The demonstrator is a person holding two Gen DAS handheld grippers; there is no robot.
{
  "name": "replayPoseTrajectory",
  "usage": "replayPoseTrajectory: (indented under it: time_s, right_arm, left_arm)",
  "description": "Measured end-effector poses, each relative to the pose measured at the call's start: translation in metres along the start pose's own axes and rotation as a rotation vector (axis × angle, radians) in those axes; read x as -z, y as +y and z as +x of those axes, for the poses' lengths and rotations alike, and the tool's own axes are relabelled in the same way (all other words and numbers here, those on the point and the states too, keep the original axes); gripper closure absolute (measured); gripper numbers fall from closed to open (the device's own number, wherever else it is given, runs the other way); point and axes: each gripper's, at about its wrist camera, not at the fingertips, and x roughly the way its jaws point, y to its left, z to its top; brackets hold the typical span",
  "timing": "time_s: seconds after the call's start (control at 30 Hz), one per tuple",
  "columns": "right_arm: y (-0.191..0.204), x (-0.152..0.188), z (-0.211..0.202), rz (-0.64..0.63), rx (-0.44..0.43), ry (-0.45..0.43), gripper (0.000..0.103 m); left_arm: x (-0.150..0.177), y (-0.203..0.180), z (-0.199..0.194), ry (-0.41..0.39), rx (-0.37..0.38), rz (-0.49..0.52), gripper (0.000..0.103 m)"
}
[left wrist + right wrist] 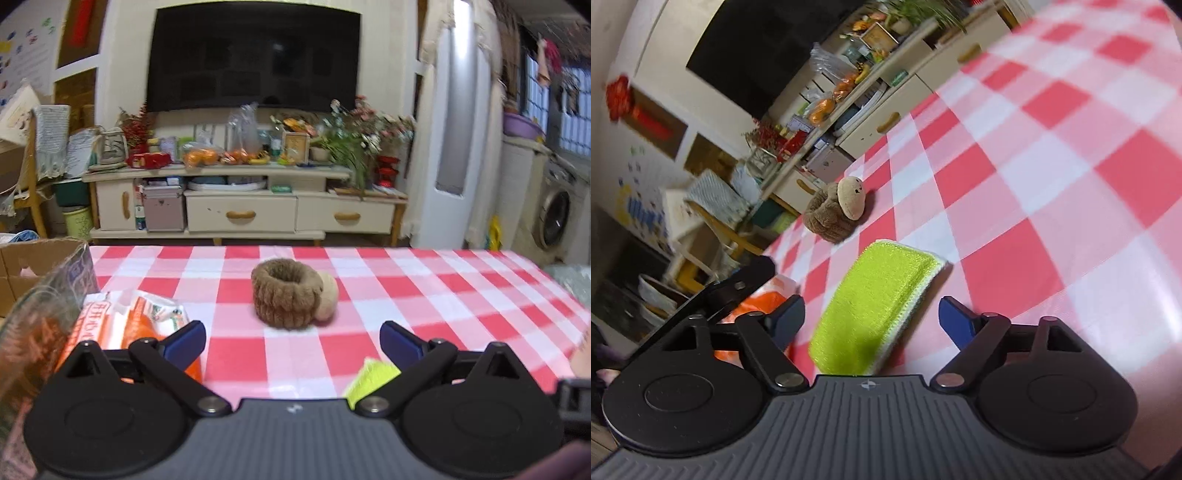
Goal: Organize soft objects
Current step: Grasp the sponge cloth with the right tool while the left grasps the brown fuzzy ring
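Between the wide-spread fingers of the right hand-held gripper (871, 317) lies the green sponge (875, 302), apparently lined up for grasping, while the left hand-held gripper (291, 341), equally wide and empty, faces the brown plush ring (286, 297) at 12 o'clock on the table (443, 295).

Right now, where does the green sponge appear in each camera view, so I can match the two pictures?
Left wrist: only a corner of the green sponge shows, low right, behind the right finger.
Right wrist: the whole sponge lies at centre, between the open fingers.
Shared landmark: the brown plush ring, farther back on the checked cloth.
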Motion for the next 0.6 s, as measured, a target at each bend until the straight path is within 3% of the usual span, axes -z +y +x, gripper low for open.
replayPoseTrajectory:
  time_s: [0.17,0.33,0.5,0.6]
  right_arm:
    - [-0.001,0.000,0.006,0.020,-0.013,0.016,0.014]
    - [0.004,-0.001,0.009,0.002,-0.027,0.029,0.023]
    - [0.007,-0.001,0.006,-0.013,-0.038,0.030,0.029]
    - [0.005,-0.003,0.006,-0.028,-0.019,0.023,0.038]
  left_arm:
    - [-0.001,-0.001,0.020,-0.037,-0.063,-0.018,0.003]
    - [0.002,0.004,0.040,0.014,-0.088,-0.062,0.003]
    - [0.007,0.009,0.047,0.044,-0.072,-0.101,0.003]
    - [0.007,0.011,0.048,0.064,-0.049,-0.140,0.002]
